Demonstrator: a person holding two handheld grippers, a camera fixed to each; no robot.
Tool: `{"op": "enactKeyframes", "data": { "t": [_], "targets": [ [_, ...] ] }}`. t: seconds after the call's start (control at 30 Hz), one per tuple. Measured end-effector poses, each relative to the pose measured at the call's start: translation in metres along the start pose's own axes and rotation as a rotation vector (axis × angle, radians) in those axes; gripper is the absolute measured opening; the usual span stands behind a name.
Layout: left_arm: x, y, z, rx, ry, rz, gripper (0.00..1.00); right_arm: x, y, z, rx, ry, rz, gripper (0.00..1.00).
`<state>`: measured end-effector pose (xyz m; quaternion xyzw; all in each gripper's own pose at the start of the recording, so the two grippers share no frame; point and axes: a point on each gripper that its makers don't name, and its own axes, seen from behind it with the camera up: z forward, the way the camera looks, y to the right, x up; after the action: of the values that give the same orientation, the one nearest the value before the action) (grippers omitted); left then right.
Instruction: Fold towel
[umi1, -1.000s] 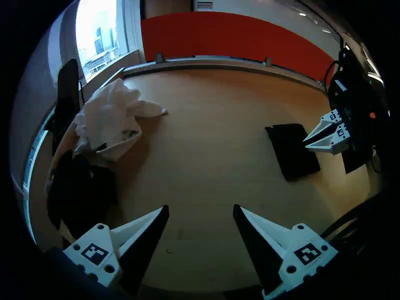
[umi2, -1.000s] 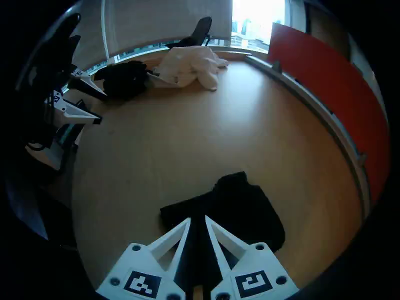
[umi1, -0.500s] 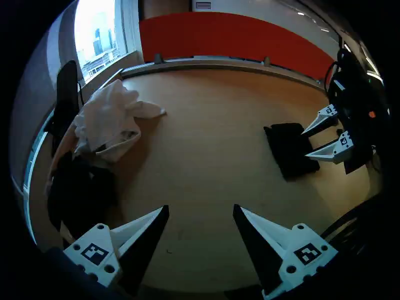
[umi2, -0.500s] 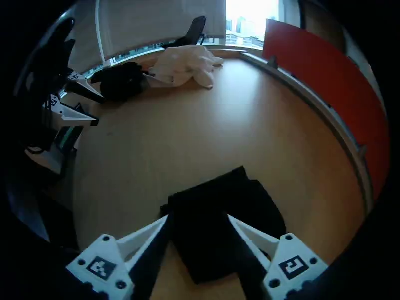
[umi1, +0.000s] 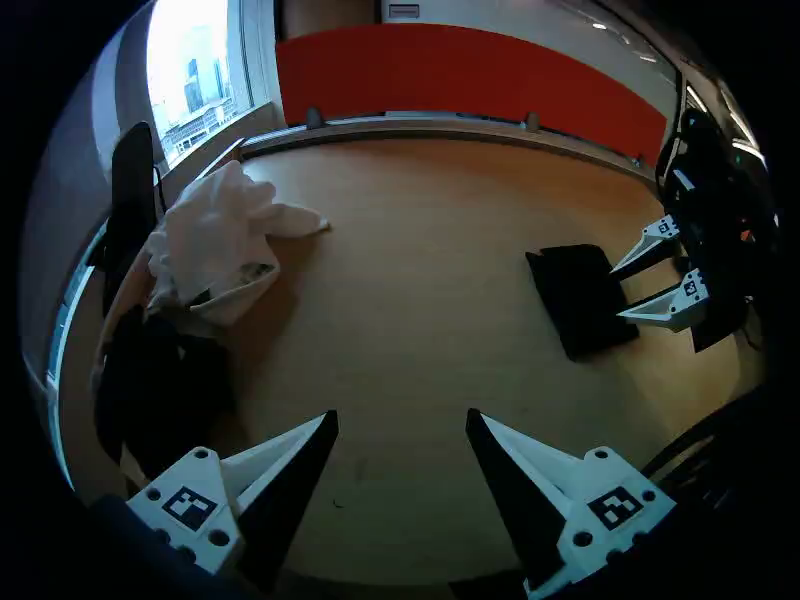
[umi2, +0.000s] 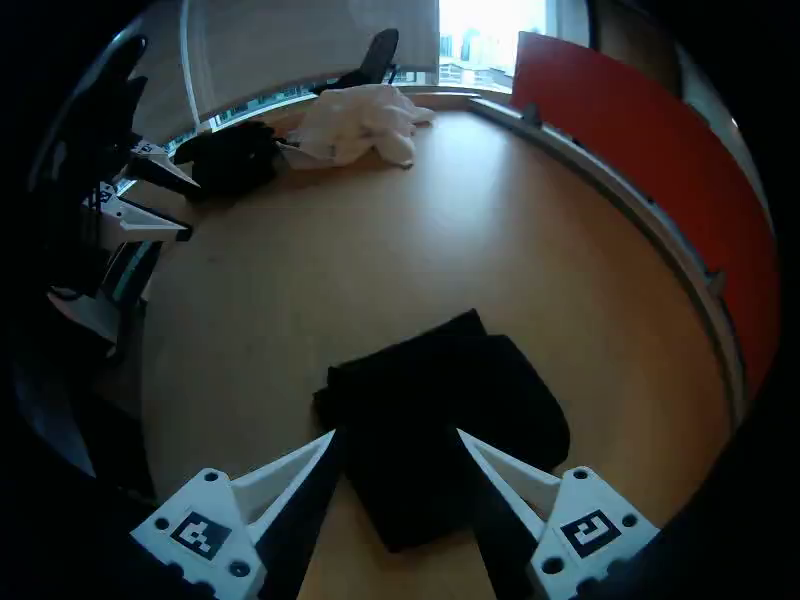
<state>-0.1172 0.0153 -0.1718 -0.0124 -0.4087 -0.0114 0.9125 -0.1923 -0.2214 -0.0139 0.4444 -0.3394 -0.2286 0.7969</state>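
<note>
The black towel (umi2: 440, 410) lies folded on the bench (umi2: 400, 230), lower centre of the right gripper view, so the task looks finished; the right gripper (umi2: 397, 440) hangs over its near edge, jaws released, the left gripper (umi1: 400, 415) likewise spread, empty.

Left claw (umi1: 400, 412) and right claw (umi2: 400, 432) are white (black-faced) with square markers (umi1: 190, 507).
</note>
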Motion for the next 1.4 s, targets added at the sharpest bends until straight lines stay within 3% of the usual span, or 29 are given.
{"op": "enactKeyframes", "data": {
  "t": [0.47, 0.83, 1.4],
  "targets": [
    [-0.001, 0.003, 0.003, -0.005, -0.003, 0.012, 0.95, -0.054, 0.004, -0.019, -0.044, -0.06, 0.072, 0.74],
    [0.001, 0.007, 0.005, -0.011, -0.001, 0.018, 0.95, -0.084, 0.001, -0.017, -0.061, -0.101, 0.103, 0.74],
    [0.002, 0.011, 0.004, -0.015, 0.002, 0.02, 0.95, -0.093, 0.001, -0.008, -0.078, -0.104, 0.136, 0.4]
  ]
}}
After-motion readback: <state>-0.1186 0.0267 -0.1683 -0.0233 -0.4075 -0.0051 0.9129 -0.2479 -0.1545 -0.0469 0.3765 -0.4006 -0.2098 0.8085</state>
